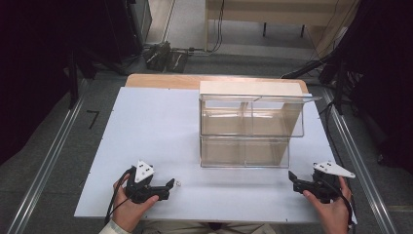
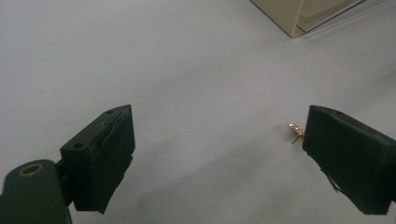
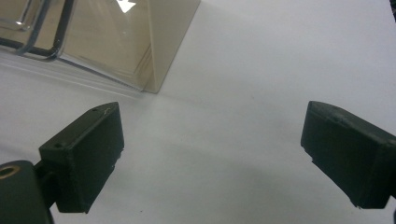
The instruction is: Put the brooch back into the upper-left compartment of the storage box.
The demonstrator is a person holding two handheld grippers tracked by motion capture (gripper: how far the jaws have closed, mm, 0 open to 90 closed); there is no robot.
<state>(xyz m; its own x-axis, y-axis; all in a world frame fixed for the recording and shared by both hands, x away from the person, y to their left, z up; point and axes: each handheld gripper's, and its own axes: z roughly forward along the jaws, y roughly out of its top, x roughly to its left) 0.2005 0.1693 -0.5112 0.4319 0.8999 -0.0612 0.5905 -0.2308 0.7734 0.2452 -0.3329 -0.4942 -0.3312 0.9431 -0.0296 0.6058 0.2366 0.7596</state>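
White table w/ dark floor around. Tiny gold earring lies on it, just by one pad of the left gripper; jaws wide apart, not picked up yet. Right gripper is apart too, nothing in it. Clear plastic box stands behind. Nothing blocks the way.

Your left gripper sits low in your left hand, jaws spread wide apart with nothing pressed between the pads. Your right gripper rests in your right hand, jaws likewise wide apart, pointing toward the left one.
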